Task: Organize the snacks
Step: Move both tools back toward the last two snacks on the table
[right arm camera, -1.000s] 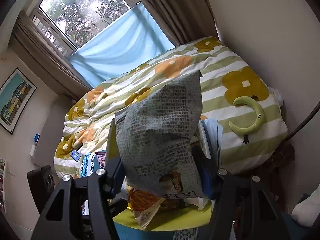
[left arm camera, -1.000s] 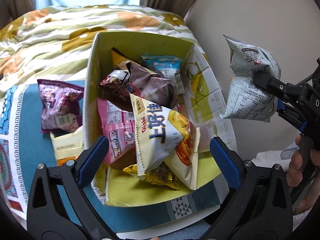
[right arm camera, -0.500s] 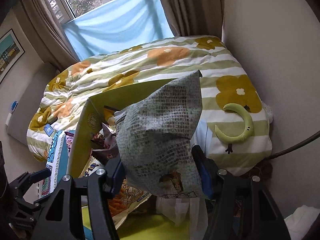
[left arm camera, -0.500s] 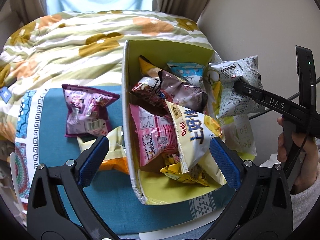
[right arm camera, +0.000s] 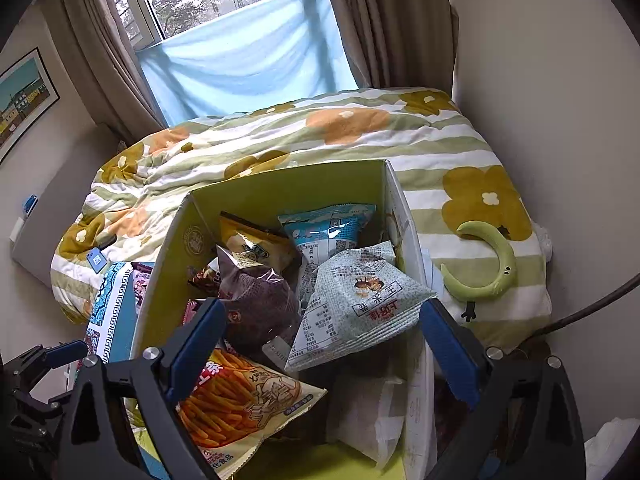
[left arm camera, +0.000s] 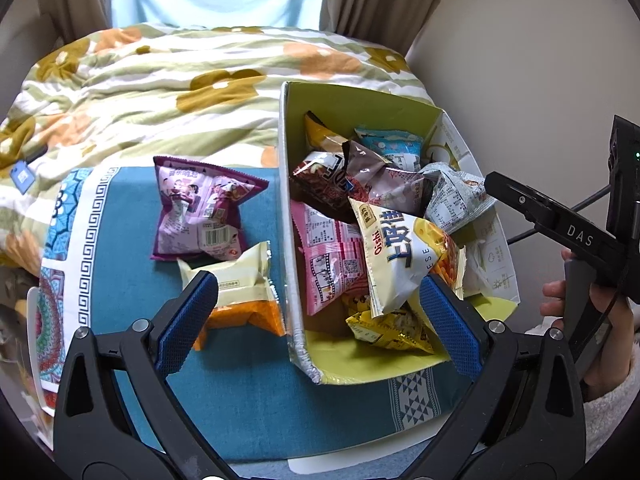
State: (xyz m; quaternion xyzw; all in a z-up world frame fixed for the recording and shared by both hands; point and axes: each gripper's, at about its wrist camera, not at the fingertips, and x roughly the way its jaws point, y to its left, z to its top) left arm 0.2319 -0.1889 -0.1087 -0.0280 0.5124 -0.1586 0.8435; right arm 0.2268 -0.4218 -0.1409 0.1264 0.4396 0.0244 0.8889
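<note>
Pale grey-green foil: the corn snack bag (right arm camera: 356,300) lies inside the yellow-green cardboard box (left arm camera: 288,216), against its right-hand wall, on top of the other packets. The right claw (right arm camera: 320,344) stands wide open just above it, holding nothing. Judgement: the drop into the box is done for this bag.

Box contents, as visible: an Oishi cheese snack bag (left arm camera: 404,260), a pink packet (left arm camera: 332,264), a brownish-purple bag (right arm camera: 256,304), a light-blue packet (right arm camera: 328,232), a yellow packet (left arm camera: 380,324) at the near end. The box is crowded and piled above its floor.

Outside the box, on the blue patterned cloth (left arm camera: 120,240) of the tabletop: a purple snack bag (left arm camera: 200,208) and, just beside the box's left wall, a cream-and-orange packet (left arm camera: 236,292). The left claw (left arm camera: 316,320) is open wide and empty, one finger over the cream-and-orange packet, the other over the box.

Next move, my guess: the left claw closes on the cream-and-orange packet, nearest to hand. Pinch an edge seal; the bag is puffy and may slip.

Beyond: floral striped duvet (left arm camera: 160,80) on the bed.
</note>
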